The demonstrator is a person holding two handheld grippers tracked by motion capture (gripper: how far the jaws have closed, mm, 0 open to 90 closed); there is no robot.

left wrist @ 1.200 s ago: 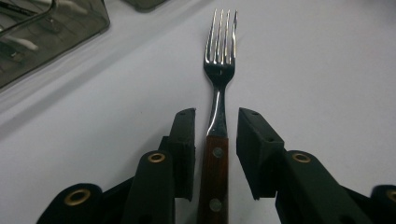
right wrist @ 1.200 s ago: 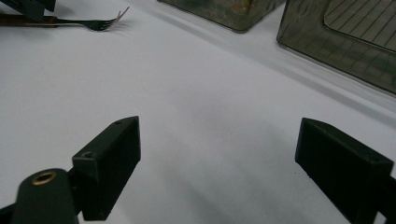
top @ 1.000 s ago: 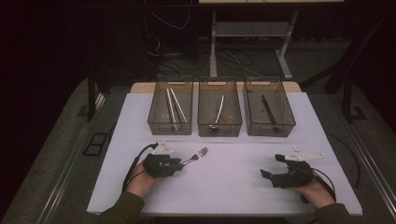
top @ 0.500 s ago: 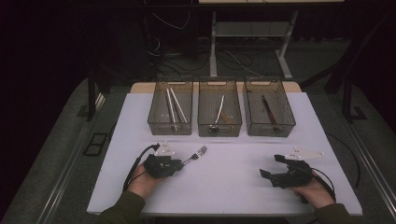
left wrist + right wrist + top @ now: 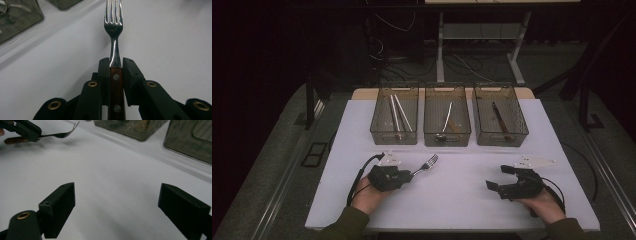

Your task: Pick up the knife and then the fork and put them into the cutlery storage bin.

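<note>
Left gripper (image 5: 116, 65) clamped on the fork (image 5: 114, 25) at its wooden handle — tines forward, low over the white counter (image 5: 462, 195). Right gripper (image 5: 116, 215) spread wide, holding nothing. Keep the fork level during the carry toward the three bins — likely the middle bin (image 5: 447, 134).

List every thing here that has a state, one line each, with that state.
left gripper: shut on the fork, its jaws having just closed further.
fork: held by its wooden handle, tines pointing away from the gripper.
right gripper: open, nothing between its jaws.
left bin: holds two pale sticks.
middle bin: holds cutlery.
right bin: holds a dark utensil.
</note>
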